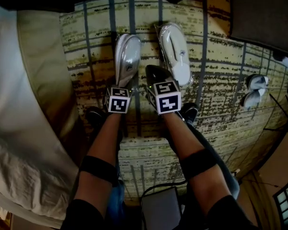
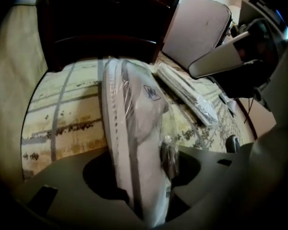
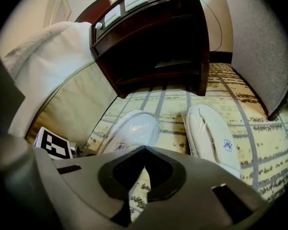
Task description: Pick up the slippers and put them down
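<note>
Two white slippers in clear plastic lie on the patterned carpet (image 1: 216, 80). The left slipper (image 1: 127, 56) (image 2: 134, 128) (image 3: 132, 128) is tipped on its edge, its heel end running between the jaws of my left gripper (image 1: 126, 85) (image 2: 146, 190), which is shut on it. The right slipper (image 1: 175, 49) (image 3: 211, 128) (image 2: 187, 92) lies flat, sole down, untouched. My right gripper (image 1: 154, 72) (image 3: 143, 150) hangs shut and empty over the carpet strip between the two slippers, just short of the right slipper's heel.
A bed (image 1: 19, 104) with white bedding fills the left side. A dark wooden nightstand (image 3: 153, 42) stands beyond the slippers, a grey padded chair (image 2: 197, 25) to its right. Another pale pair of footwear (image 1: 254, 90) sits far right. The person's dark shoes (image 1: 189, 110) are near.
</note>
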Available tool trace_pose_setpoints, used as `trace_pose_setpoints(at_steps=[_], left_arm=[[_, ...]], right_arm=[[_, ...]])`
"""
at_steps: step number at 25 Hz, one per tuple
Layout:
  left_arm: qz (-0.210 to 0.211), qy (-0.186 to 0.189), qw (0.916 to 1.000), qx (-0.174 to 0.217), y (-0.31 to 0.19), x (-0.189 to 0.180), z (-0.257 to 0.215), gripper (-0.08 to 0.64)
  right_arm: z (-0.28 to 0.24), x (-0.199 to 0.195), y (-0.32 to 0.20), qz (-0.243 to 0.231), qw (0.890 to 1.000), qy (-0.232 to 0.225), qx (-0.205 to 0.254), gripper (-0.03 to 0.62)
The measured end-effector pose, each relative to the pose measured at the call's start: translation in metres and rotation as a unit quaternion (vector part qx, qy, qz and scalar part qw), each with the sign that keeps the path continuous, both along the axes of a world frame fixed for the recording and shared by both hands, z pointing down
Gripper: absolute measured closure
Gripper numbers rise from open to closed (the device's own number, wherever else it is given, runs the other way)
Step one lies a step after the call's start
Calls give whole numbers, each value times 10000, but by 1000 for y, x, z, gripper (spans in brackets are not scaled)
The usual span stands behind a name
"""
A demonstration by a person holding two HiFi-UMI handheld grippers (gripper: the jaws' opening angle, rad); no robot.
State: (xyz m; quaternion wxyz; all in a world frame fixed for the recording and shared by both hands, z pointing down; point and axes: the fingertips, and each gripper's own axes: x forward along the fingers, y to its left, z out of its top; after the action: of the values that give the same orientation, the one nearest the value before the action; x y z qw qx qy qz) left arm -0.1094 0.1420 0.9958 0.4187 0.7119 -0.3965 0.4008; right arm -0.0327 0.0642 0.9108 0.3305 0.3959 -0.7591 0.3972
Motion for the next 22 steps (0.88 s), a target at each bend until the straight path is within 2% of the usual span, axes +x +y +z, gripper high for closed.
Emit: trace_pose_setpoints(at_steps=[2,5,8,11,22], left_arm=[[36,237,9997,53,0,2,-9,379],[-140,560,9983,34,-2,-3,-21,406],[-353,925,9951,-1,-8,-8,-32,417],[-356,1193,9922,36,-15,-15,-44,422],[-730,1677,9811,636,-136,-45,-121,425]], right_arm=[[0,-3,-1,-21,10000,13,32,591],[-7,-9,-5,-10,10000,13,46,591],[-13,-6,-10,26,9999,63,131,591],[-21,-4,-10,75,9998,100,160,591],[-66,-11,-44,241,9989,-4,400,591]])
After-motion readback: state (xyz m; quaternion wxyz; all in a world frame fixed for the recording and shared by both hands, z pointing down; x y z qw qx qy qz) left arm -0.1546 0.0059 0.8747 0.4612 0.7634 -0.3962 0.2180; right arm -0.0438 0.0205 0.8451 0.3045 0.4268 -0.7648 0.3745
